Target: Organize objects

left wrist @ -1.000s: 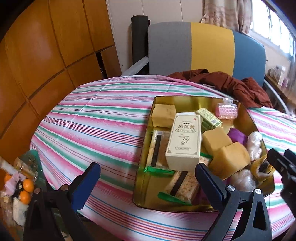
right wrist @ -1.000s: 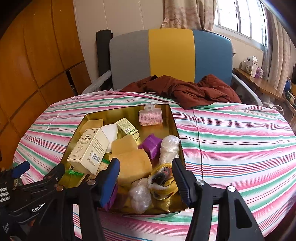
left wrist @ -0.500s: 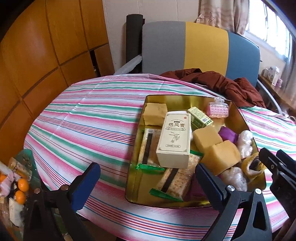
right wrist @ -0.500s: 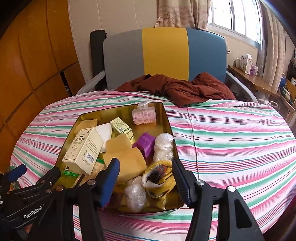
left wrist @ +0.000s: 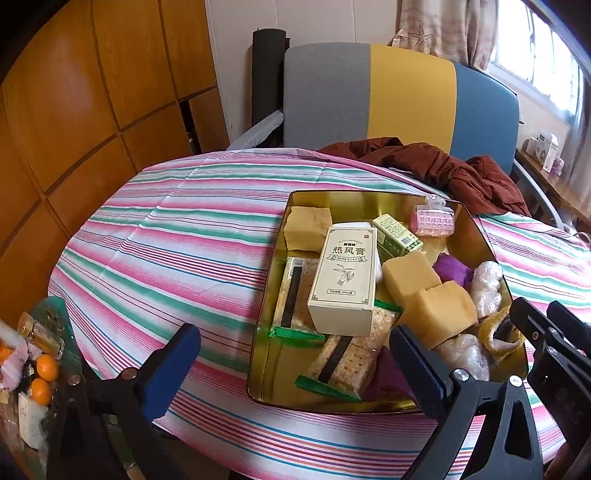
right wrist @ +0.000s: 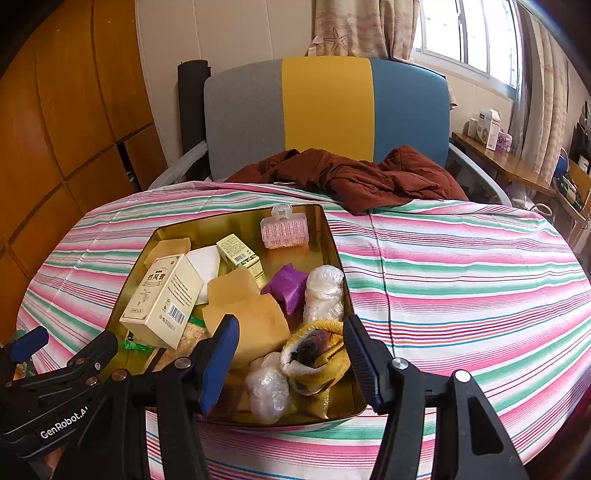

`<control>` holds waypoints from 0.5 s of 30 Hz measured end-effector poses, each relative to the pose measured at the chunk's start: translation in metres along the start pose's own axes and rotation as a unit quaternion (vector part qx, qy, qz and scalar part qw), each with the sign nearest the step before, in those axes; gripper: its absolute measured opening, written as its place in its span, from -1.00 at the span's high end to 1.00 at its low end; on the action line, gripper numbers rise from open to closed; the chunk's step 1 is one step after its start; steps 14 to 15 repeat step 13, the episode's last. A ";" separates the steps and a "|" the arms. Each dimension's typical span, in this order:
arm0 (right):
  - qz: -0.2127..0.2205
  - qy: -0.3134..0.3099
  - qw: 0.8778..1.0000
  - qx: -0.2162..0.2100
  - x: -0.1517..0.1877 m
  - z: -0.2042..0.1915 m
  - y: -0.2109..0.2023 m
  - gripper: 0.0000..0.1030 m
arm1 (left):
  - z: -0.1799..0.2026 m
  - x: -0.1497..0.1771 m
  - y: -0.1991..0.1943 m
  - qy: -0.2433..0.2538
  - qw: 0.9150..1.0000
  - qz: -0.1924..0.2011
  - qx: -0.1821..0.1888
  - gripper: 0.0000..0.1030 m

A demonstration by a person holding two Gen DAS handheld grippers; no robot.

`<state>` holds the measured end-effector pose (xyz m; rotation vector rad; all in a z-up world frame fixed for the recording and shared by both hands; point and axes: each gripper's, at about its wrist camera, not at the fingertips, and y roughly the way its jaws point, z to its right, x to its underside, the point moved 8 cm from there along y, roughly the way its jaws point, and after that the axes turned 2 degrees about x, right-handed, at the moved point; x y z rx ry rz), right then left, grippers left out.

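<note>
Striped pink, green and white cloth covers the round surface [right wrist: 461, 280], where a gold tin [right wrist: 334, 251] sits crammed with a cream box [left wrist: 345, 280], yellow sponges [left wrist: 437, 314] and a pink roller [right wrist: 283, 232]. Both claws hover at its near edge — the left claw [left wrist: 295, 365] and right claw [right wrist: 290, 354] gape wide, holding nothing. Behind: a grey-yellow-blue chair [right wrist: 325, 114] with a maroon garment [right wrist: 354, 177], and wood-panelled wall [left wrist: 74, 110].

Bright window [right wrist: 461, 33] daylight, sharp, fisheye-curved edges
</note>
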<state>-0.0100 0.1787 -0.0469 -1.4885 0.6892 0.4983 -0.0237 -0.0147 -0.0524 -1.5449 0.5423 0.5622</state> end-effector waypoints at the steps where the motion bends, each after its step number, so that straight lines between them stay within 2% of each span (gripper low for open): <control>1: 0.000 -0.001 1.000 0.001 0.000 0.000 0.000 -0.15 | 0.000 0.000 0.000 0.001 1.000 0.001 -0.001 -0.99; 10: -0.003 0.001 1.000 0.002 0.002 0.002 0.003 -0.15 | 0.003 -0.001 -0.004 -0.001 1.000 0.008 0.007 -0.99; 15: -0.002 0.001 1.000 0.002 0.002 0.002 0.003 -0.15 | 0.005 -0.001 -0.005 0.004 1.000 0.015 -0.002 -0.97</control>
